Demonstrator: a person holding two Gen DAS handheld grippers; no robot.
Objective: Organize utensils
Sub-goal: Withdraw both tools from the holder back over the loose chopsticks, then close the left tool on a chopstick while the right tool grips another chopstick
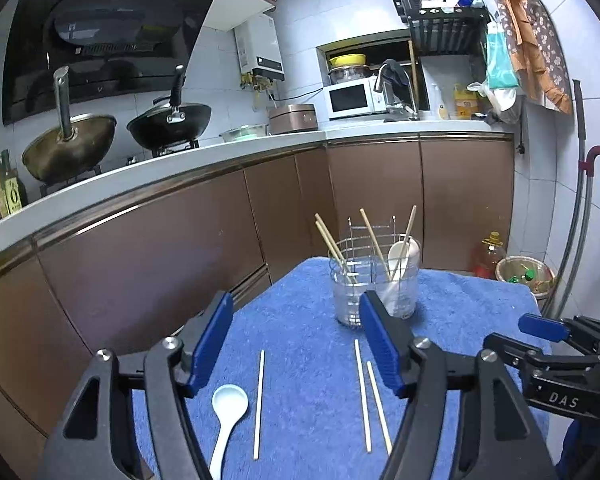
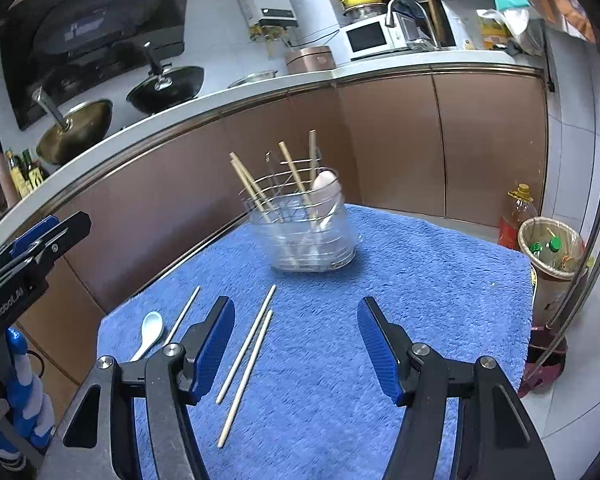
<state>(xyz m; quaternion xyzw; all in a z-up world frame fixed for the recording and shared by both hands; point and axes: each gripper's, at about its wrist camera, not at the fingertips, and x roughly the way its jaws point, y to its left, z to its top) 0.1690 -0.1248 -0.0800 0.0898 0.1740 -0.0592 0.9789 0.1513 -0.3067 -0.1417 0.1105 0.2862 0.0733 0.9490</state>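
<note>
Blue terry towel [image 1: 312, 304] covers the surface where the utensils lie, with a clear plastic holder [image 1: 374, 292] fitted with a wire rack standing near its far edge. In the holder, four wooden chopsticks lean at different angles and a pale spoon [image 1: 400, 258] sits bowl-up on the right side. Loose on the towel, nearer the cameras, lie a white spoon [image 1: 226, 412] with its bowl pointing away, a single chopstick [image 1: 259, 404] just right of it, and a pair of chopsticks [image 1: 370, 404] further right, side by side and nearly parallel. The left gripper [image 1: 296, 344] hovers above the towel with its blue-padded jaws spread wide and nothing between them; the white spoon and the single chopstick show through the gap below. The right gripper [image 2: 296, 346] likewise hangs over the towel with jaws apart and empty, the pair of chopsticks [image 2: 246, 360] lying just inside its left finger, untouched. In the right wrist view the white spoon [image 2: 150, 332] and single chopstick [image 2: 182, 316] lie left of that finger, and the left gripper's body shows at the frame's left edge. Behind the surface run brown cabinets under a pale kitchen worktop with two woks [image 1: 170, 120], a microwave [image 1: 350, 98] and a tap
</note>
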